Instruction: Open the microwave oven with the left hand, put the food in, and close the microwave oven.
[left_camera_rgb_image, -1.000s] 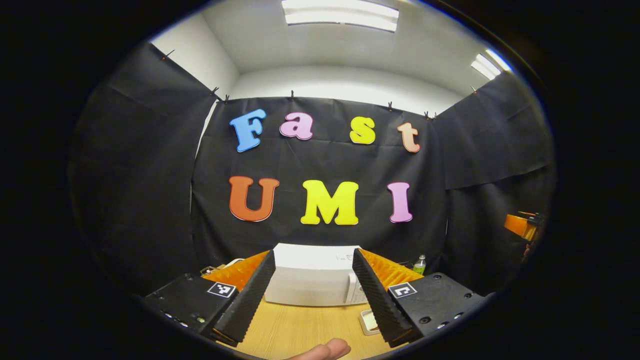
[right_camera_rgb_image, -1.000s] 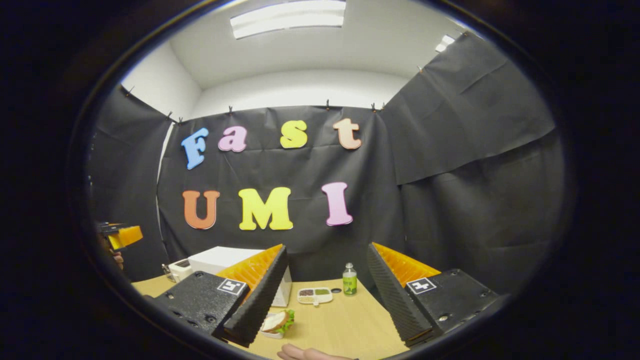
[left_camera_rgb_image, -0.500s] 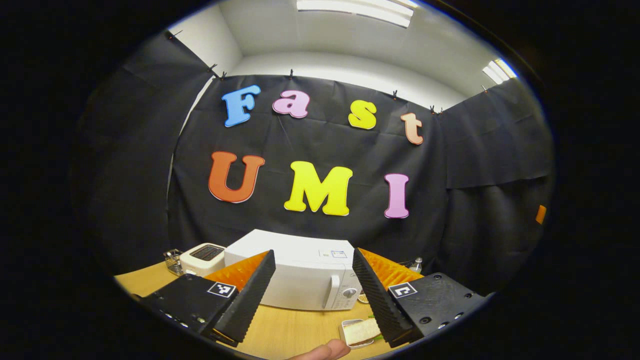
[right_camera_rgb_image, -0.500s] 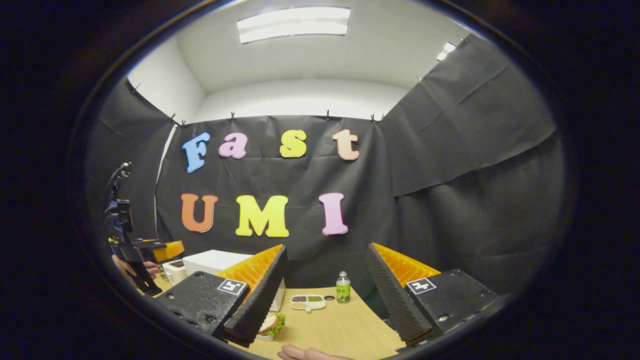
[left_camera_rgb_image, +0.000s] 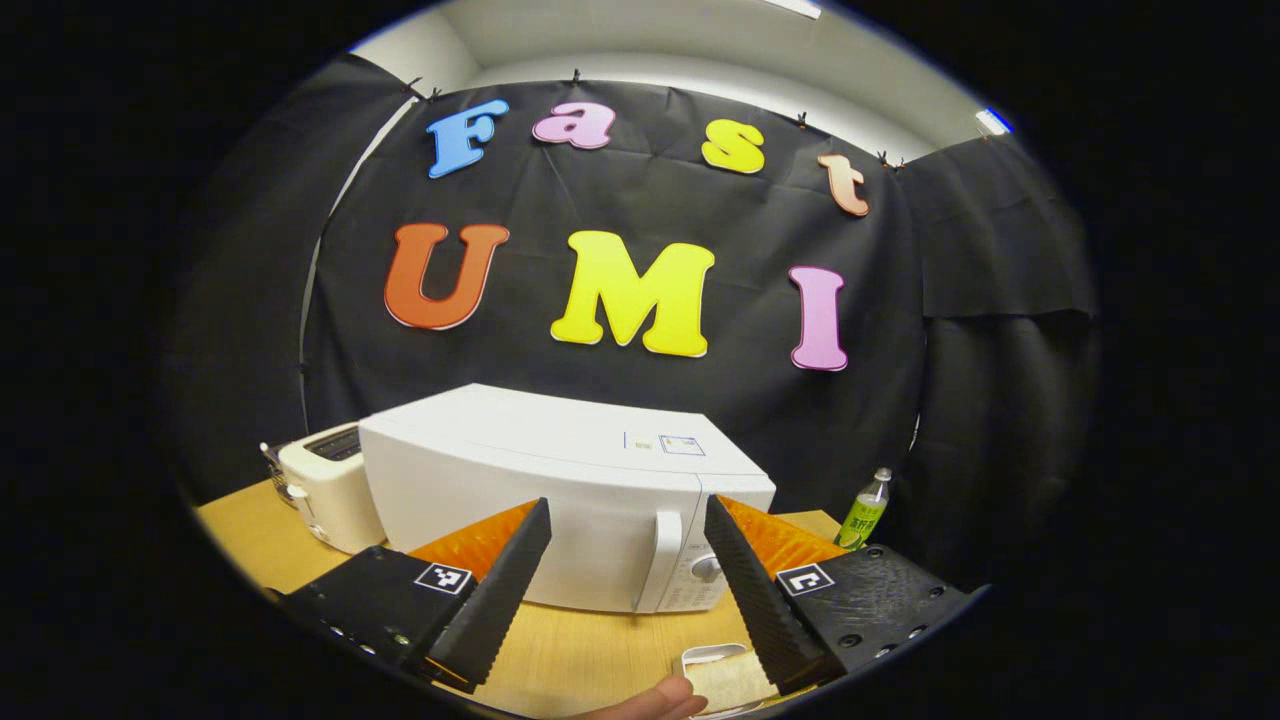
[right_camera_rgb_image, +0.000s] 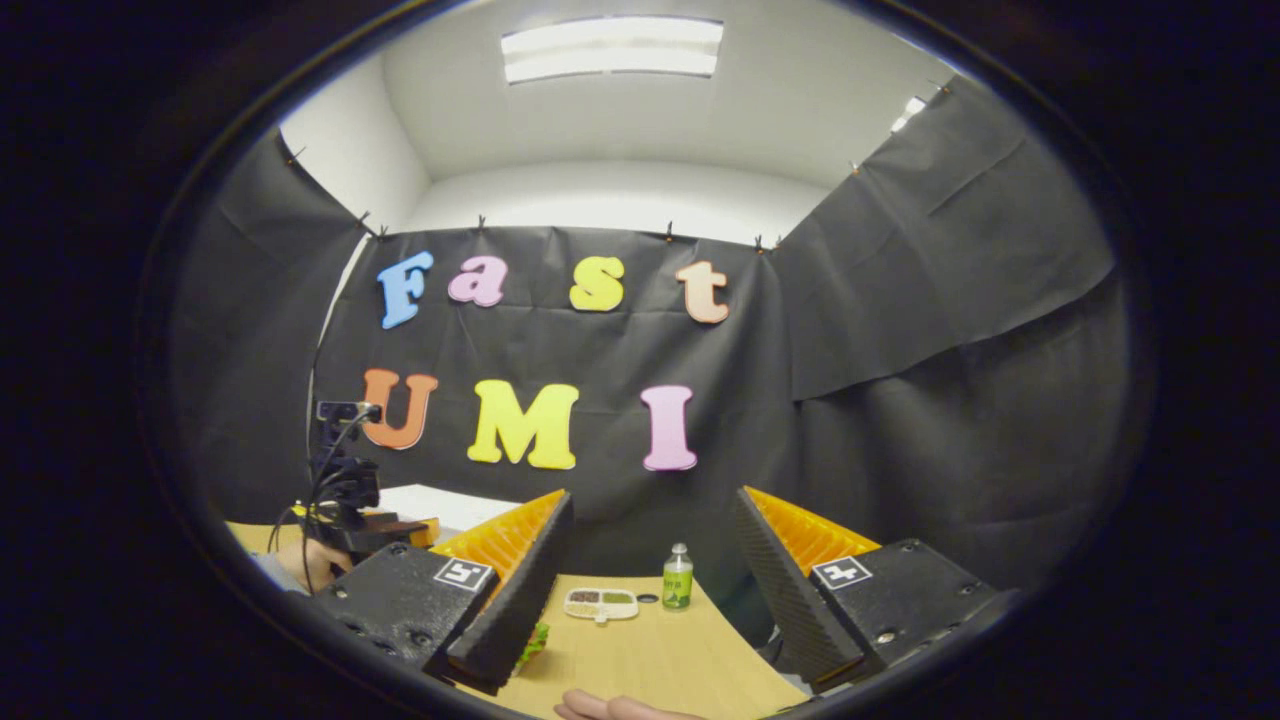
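The white microwave (left_camera_rgb_image: 560, 480) stands on the wooden table (left_camera_rgb_image: 590, 655) with its door shut; its vertical handle (left_camera_rgb_image: 655, 560) and knobs (left_camera_rgb_image: 705, 568) are on its right side. My left gripper (left_camera_rgb_image: 625, 502) is open, close in front of the door, touching nothing. The food, a sandwich (left_camera_rgb_image: 725, 682) in a white tray, lies on the table beside the right finger. My right gripper (right_camera_rgb_image: 652, 495) is open and empty above the table (right_camera_rgb_image: 650, 660). In the right gripper view a green edge of the sandwich (right_camera_rgb_image: 535, 640) peeks past the left finger, and the left gripper (right_camera_rgb_image: 350, 500) is at the far left before the microwave (right_camera_rgb_image: 450, 505).
A white toaster (left_camera_rgb_image: 320, 485) stands left of the microwave. A green bottle (left_camera_rgb_image: 865, 510) is to its right, by the cloth wall. In the right gripper view the bottle (right_camera_rgb_image: 677, 578) stands beside a small compartment dish (right_camera_rgb_image: 600, 603). A thumb (left_camera_rgb_image: 655, 700) rests at the bottom edge.
My left gripper has moved forward and down toward the microwave, which now looks much larger. The right gripper has barely shifted; the left gripper has come further into its view.
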